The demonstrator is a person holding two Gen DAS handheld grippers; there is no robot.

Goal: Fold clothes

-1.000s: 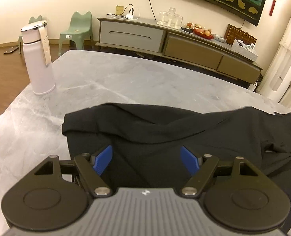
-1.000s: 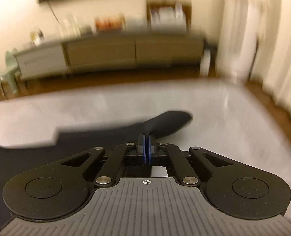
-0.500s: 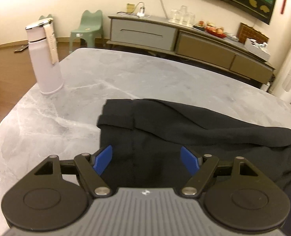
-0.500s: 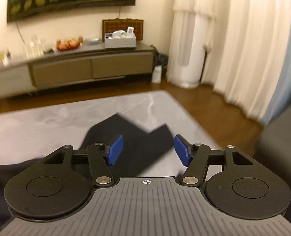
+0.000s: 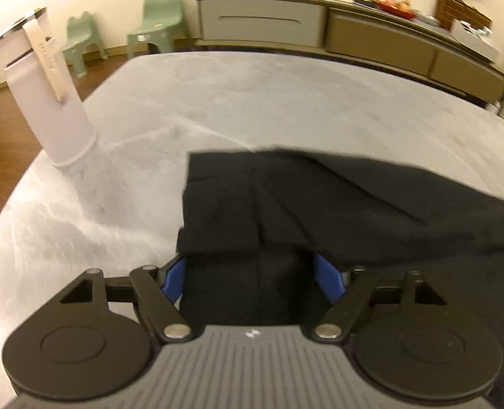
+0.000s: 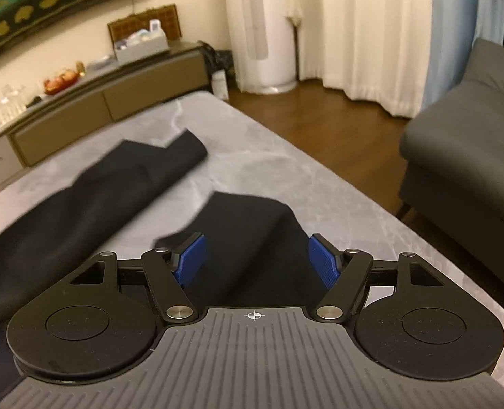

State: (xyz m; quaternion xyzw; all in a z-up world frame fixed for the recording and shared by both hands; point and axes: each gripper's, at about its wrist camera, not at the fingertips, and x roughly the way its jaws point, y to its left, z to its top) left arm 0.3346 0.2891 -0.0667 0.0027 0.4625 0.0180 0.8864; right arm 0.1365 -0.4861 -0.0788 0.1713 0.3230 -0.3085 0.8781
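My left gripper point(image 5: 255, 277) has just narrowed slightly but stands wide, pads clear of the black garment's point(image 5: 320, 197) folded end between them; my right gripper point(image 6: 256, 260), jaws just opening, straddles a loose flap near the table's point(image 6: 320, 177) right edge.

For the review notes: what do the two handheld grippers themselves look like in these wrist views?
Both look alike. The left gripper and the right gripper each have a grey ribbed body with a small white emblem, two black round discs at the sides, black link arms with silver pivot pins, and blue ribbed pads on the jaws. No cables, hands or sleeves show.
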